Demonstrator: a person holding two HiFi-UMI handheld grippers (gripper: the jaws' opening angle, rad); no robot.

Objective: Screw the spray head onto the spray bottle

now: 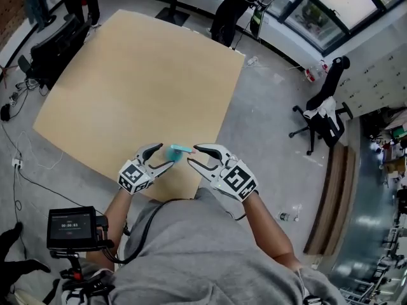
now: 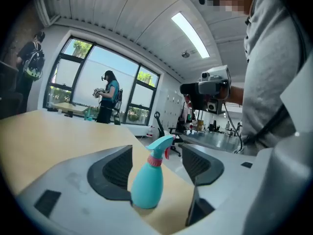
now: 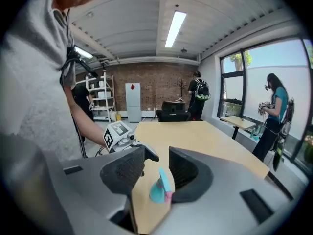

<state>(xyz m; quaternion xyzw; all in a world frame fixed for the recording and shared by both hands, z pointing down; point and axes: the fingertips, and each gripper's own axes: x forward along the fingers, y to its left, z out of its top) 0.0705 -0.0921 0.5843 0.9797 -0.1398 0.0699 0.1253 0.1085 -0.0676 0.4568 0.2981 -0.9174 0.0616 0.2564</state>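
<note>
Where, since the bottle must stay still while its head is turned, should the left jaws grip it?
Grip the bottle round its body, below the pink collar, coming level from the person's left: it stands upright; that leaves the head free.

The head view looks steeply down from above the person onto the large square light-wood table (image 1: pixel 127 88). Each gripper view sits low behind its own jaws, looking nearly level across the tabletop, facing opposite ways. All three share the turquoise plastic spray bottle (image 1: pixel 177 152), close up in both gripper views.
</note>
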